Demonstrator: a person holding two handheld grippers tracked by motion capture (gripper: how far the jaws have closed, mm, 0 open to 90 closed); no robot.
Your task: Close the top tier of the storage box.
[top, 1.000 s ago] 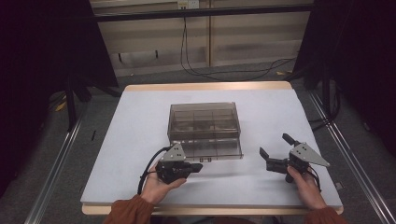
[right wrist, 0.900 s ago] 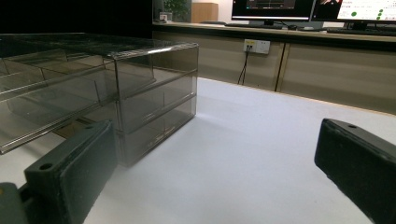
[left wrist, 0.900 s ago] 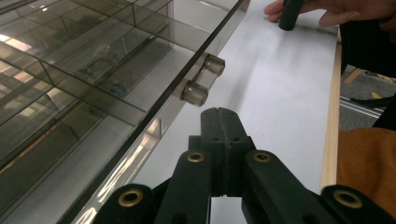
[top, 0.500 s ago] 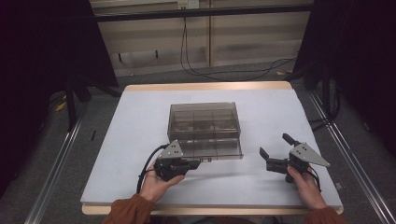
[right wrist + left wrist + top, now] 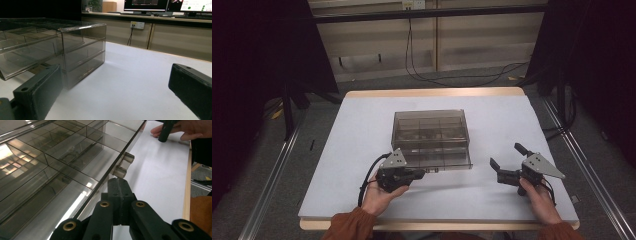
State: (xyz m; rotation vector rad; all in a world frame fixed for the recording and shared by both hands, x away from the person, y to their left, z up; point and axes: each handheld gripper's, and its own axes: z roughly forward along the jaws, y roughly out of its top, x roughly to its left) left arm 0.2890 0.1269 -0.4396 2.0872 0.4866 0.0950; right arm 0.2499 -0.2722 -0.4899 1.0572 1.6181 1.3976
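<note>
Drawer box (image 5: pixel 431 137) mid-surface (image 5: pixel 512 125), bottom drawer pulled slightly toward person. Left gripper (image 5: pixel 419 173) jaws clenched, empty, tips just short of drawer knob (image 5: pixel 123 167), which lies straight ahead. Right gripper (image 5: pixel 502 165) jaws released, well right of box; left hand (image 5: pixel 379 195) nearer. No change from earlier frames: both hands stationary.
</note>
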